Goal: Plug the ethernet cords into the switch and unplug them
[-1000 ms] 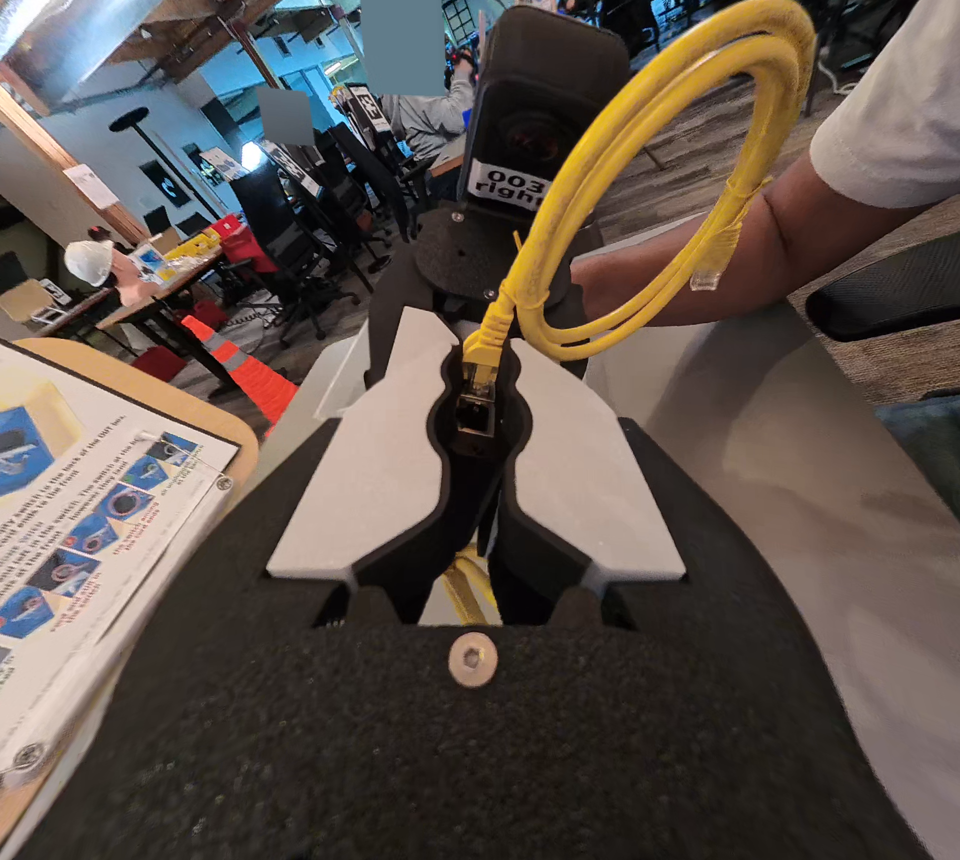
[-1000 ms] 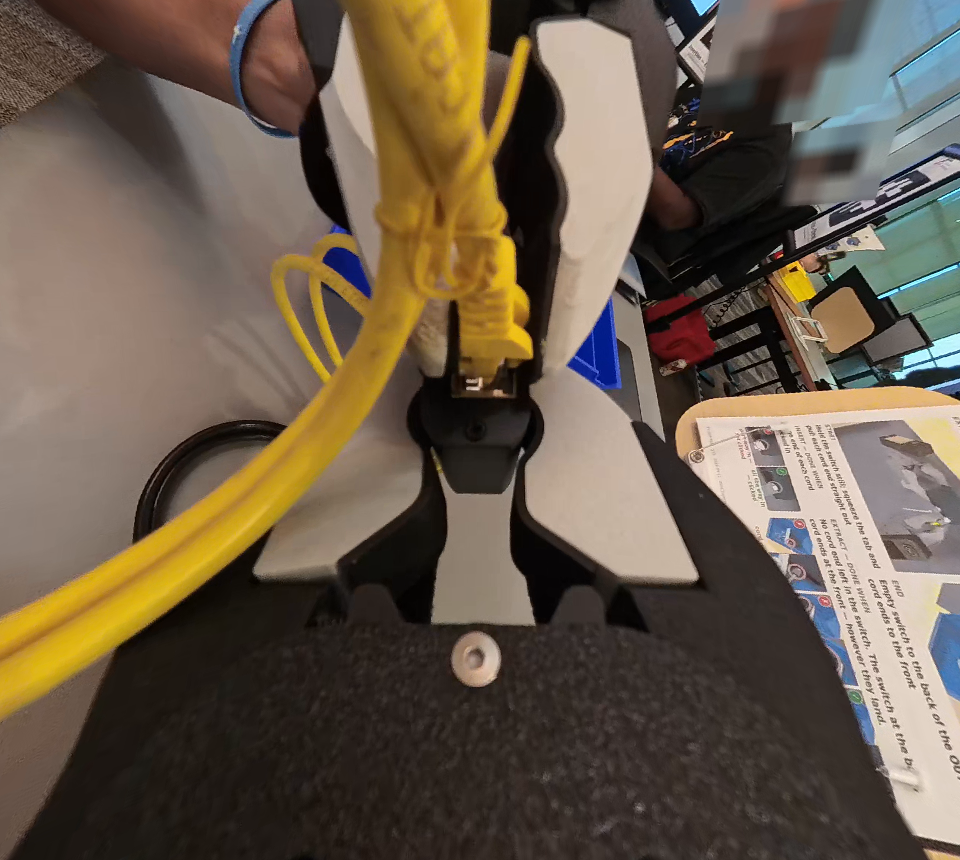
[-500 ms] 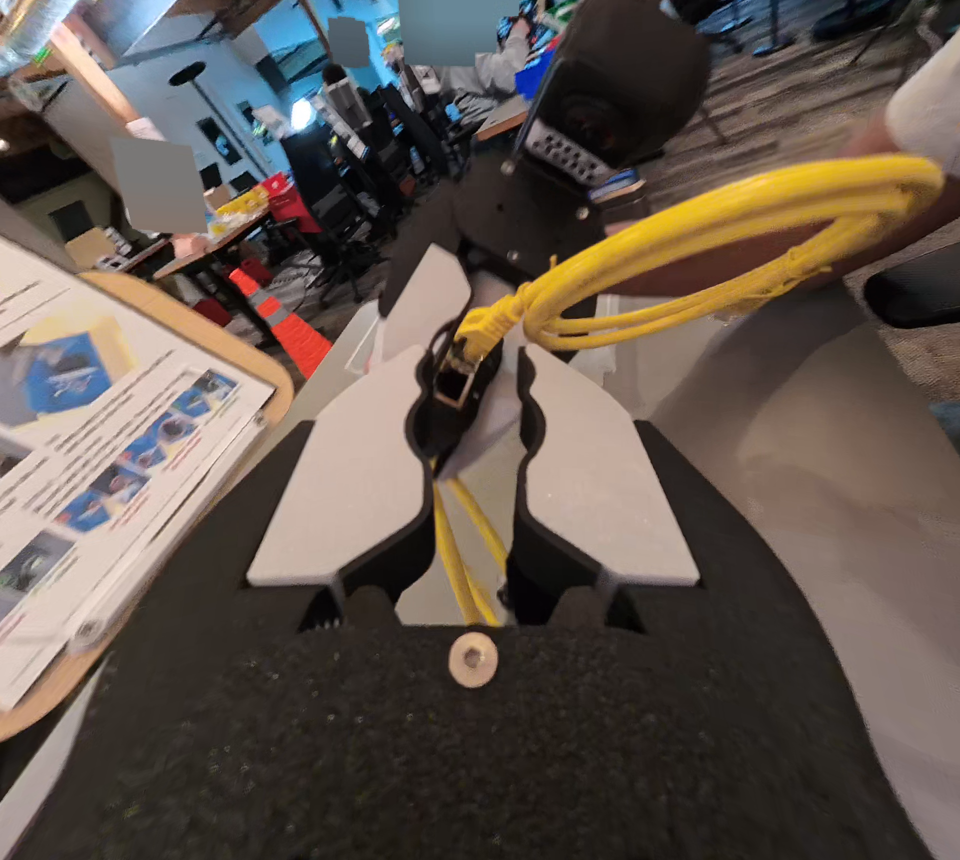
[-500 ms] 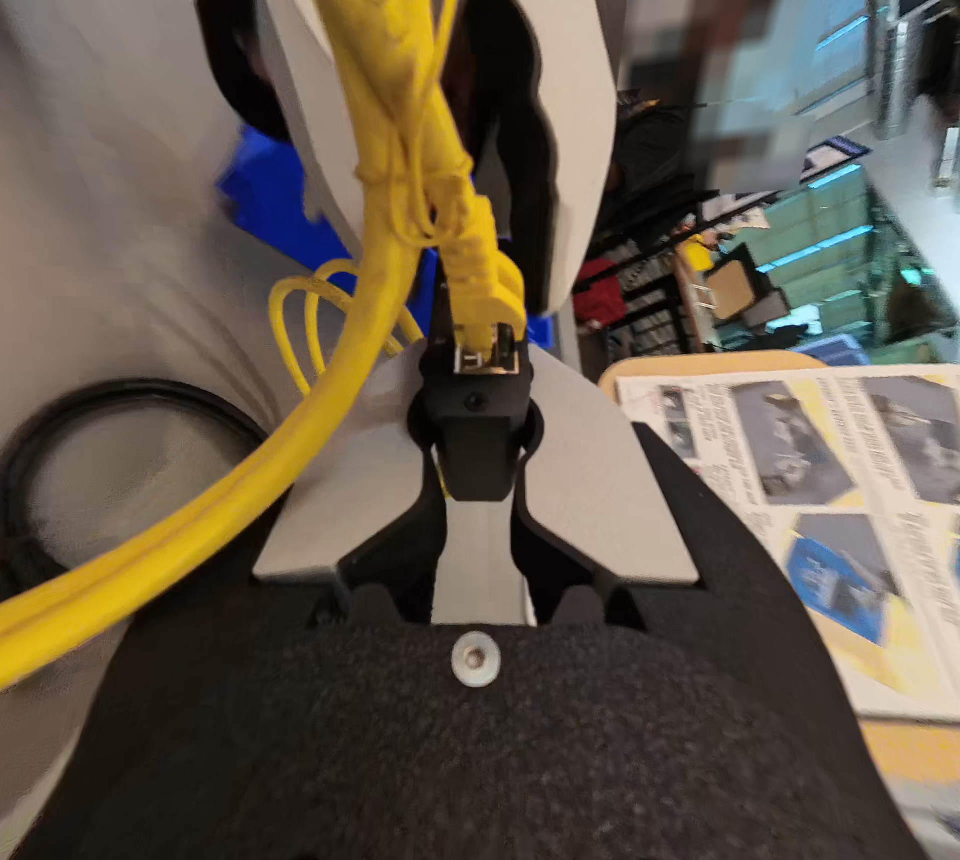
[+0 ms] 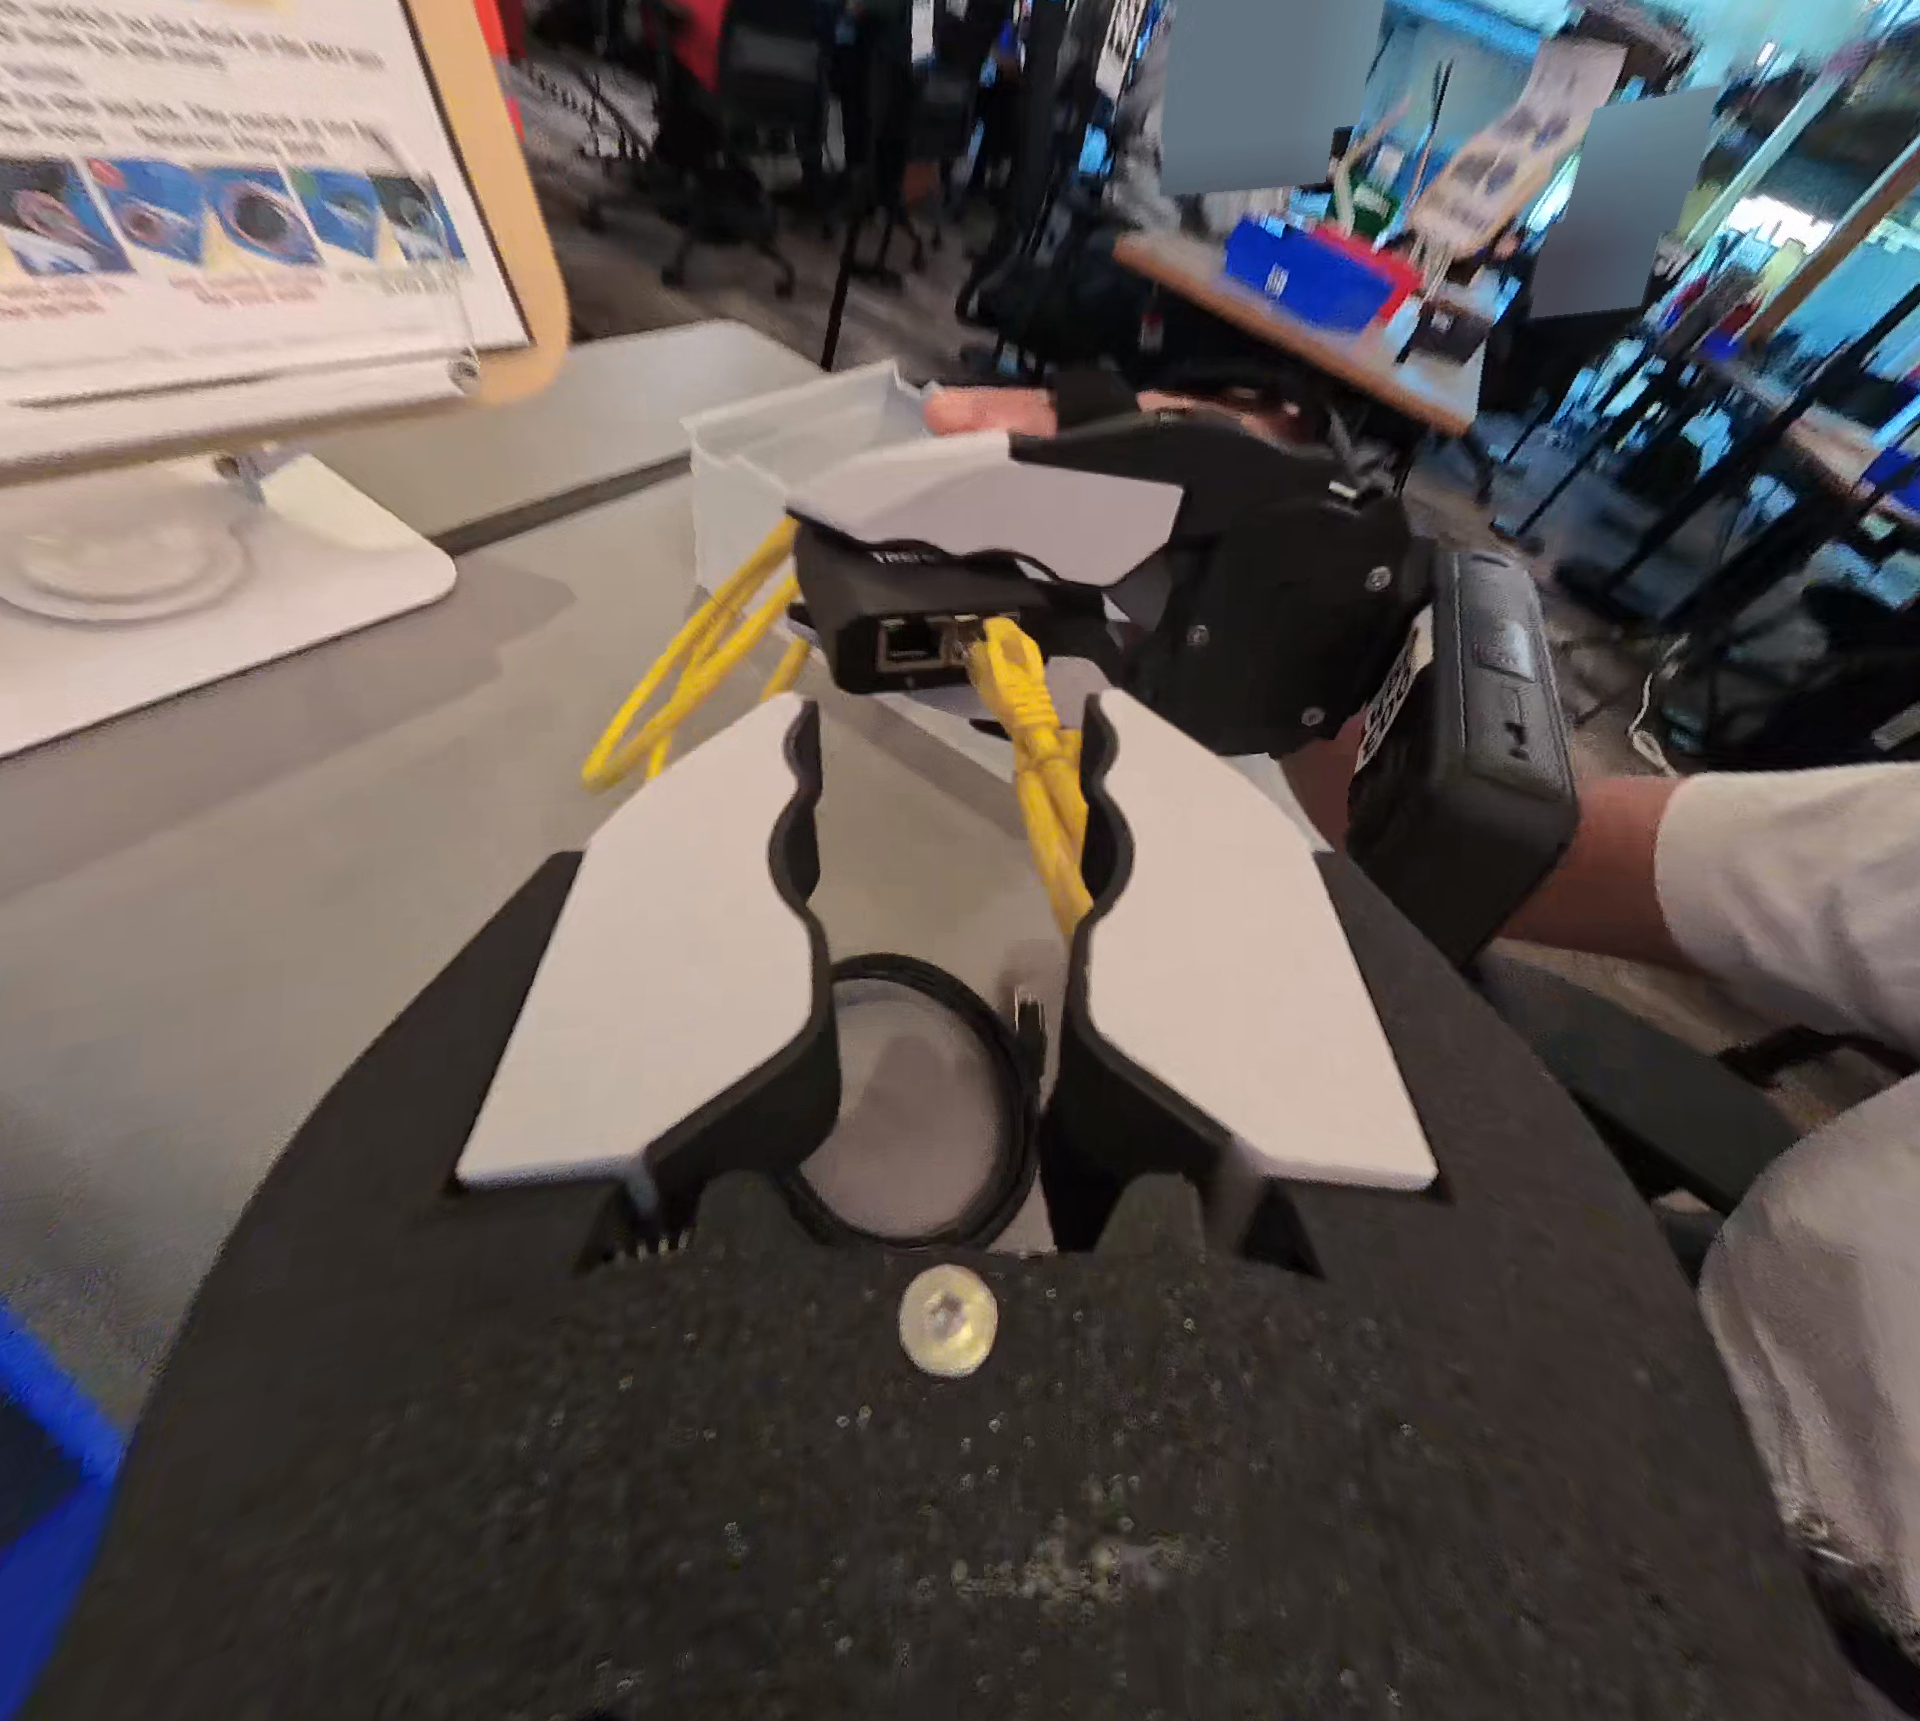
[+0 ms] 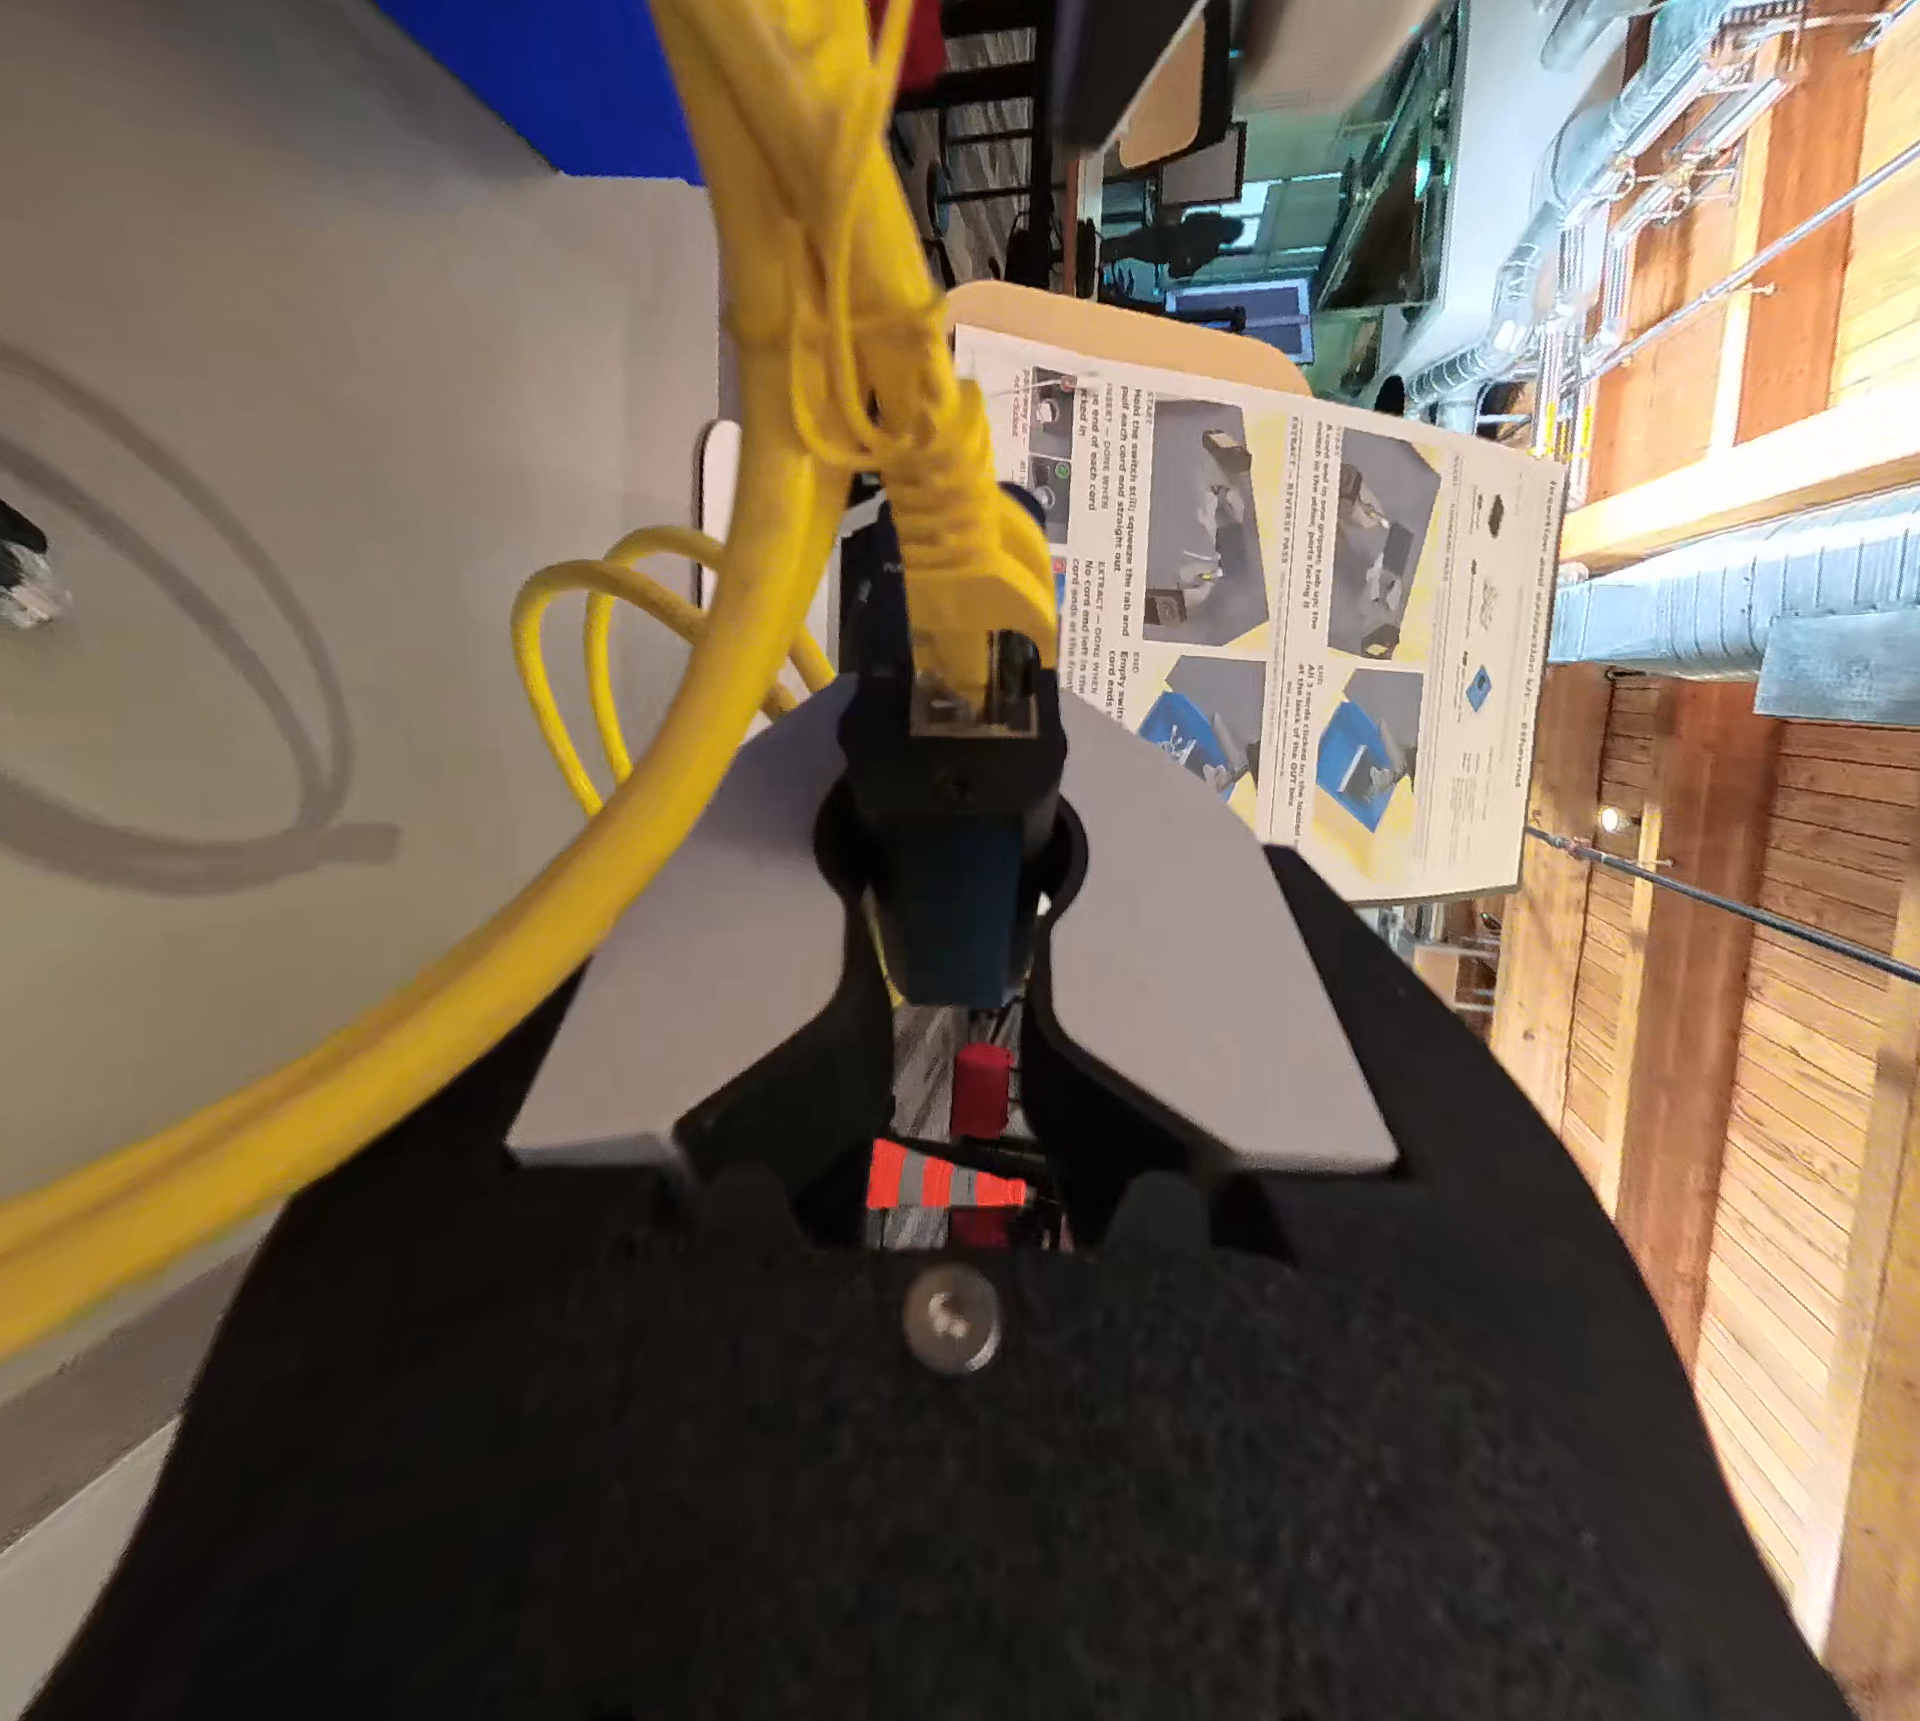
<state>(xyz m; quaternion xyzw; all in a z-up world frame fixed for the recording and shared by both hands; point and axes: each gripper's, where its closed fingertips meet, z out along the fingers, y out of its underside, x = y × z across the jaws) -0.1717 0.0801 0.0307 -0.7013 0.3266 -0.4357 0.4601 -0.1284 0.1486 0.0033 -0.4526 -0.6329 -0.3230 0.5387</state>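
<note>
My right gripper [image 6: 956, 715] is shut on the small black switch [image 6: 956, 798] and holds it above the table. In the left wrist view the switch [image 5: 914, 611] faces me with its ports, clamped between the right gripper's fingers [image 5: 987, 497]. A yellow ethernet plug [image 5: 1013, 663] sits in one port, and the port to its left is empty. My left gripper [image 5: 945, 715] is open just in front of the switch. The yellow cord [image 5: 1055, 830] runs down between its fingers close to the right one, and neither pad presses on it. In the right wrist view the plug [image 6: 966, 549] shows in the port.
A second coiled yellow cord [image 5: 686, 674] lies behind the switch, near a clear bin [image 5: 790, 435]. A black cable coil [image 5: 935, 1100] lies on the grey table under my left gripper. An instruction board [image 5: 208, 113] stands at the left. A blue bin [image 5: 31, 1463] is at the lower left corner. My hands' fingertips stand some 9 centimeters from each other.
My left gripper opened, let go of the yellow plug and drew back. The plug stays in the switch. Both views swung round, and the right gripper keeps its hold on the switch.
</note>
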